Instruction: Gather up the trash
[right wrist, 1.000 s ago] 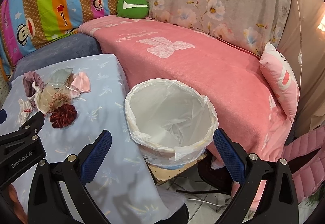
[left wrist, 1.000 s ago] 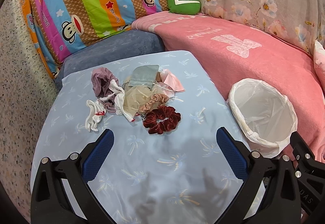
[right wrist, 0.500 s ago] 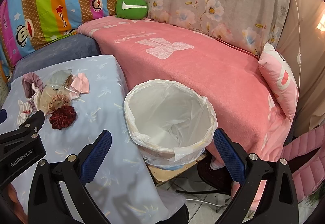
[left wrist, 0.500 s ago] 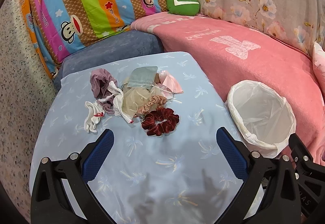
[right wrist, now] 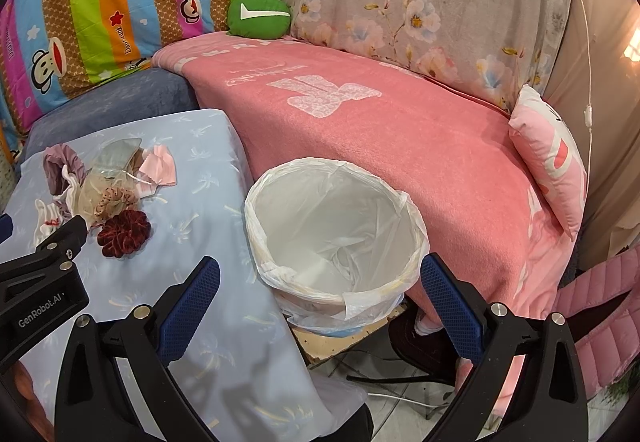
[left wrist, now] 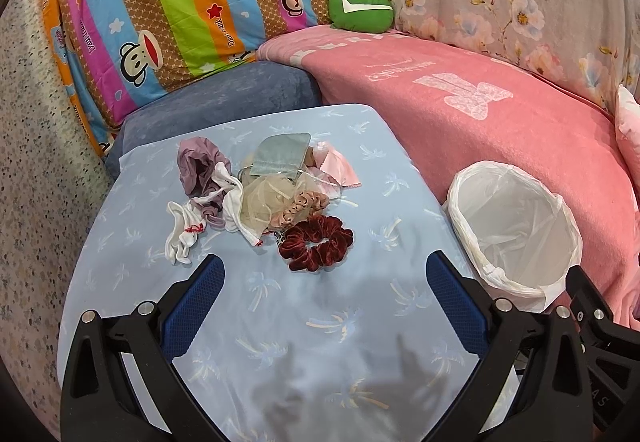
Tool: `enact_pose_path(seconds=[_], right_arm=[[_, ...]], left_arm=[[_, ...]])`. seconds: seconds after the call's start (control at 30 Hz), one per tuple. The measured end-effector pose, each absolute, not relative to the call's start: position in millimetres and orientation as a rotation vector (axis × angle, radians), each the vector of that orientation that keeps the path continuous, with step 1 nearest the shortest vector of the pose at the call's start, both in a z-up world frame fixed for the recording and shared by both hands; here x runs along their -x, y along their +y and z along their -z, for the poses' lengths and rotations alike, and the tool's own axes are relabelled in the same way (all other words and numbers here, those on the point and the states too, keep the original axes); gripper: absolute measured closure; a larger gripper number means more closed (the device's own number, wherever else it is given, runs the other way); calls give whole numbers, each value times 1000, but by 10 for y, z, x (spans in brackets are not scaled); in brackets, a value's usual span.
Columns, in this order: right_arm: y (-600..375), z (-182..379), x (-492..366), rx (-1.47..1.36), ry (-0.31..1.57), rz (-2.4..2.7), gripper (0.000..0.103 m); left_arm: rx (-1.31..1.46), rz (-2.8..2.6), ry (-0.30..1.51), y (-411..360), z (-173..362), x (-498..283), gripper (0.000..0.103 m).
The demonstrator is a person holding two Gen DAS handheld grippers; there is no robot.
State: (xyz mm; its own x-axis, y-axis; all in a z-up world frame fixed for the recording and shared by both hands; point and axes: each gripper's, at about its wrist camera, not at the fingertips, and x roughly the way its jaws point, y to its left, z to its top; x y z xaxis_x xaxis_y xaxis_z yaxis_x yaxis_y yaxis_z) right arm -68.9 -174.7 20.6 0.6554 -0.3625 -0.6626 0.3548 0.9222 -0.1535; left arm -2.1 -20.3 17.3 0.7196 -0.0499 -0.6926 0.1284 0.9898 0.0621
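Little had moved since the earlier frames: only the left gripper [left wrist: 324, 278] had drawn back slightly, and both it and the right gripper [right wrist: 320, 278] hung wide apart and empty. Past the pink blanket [right wrist: 400, 145] and white-lined bin [right wrist: 336, 226] at right, the blue tablecloth [left wrist: 300, 322] held the trash pile [left wrist: 256, 189] at its far left. Best to close first on the nearest piece, the dark red scrunchie [left wrist: 316, 242], pinching its soft ring from above.

- Left gripper [left wrist: 324, 278]: black angular frame, blue textured pads [left wrist: 194, 304] inside each finger, silver screw heads at the joints.
- Right gripper [right wrist: 320, 282]: same black frame, blue cross-hatched pads [right wrist: 450, 308], silver screws.
- White "GenRobot.AI" lettering on left gripper's black body, seen from right wrist.
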Motion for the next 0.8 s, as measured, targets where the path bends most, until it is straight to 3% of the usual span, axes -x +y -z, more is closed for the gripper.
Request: enact_pose_path(seconds=[0.8], right_arm=[[-1481,-176,376,14,748,350,6]], left_arm=[[-67,54,799,143,-88,-247,6]])
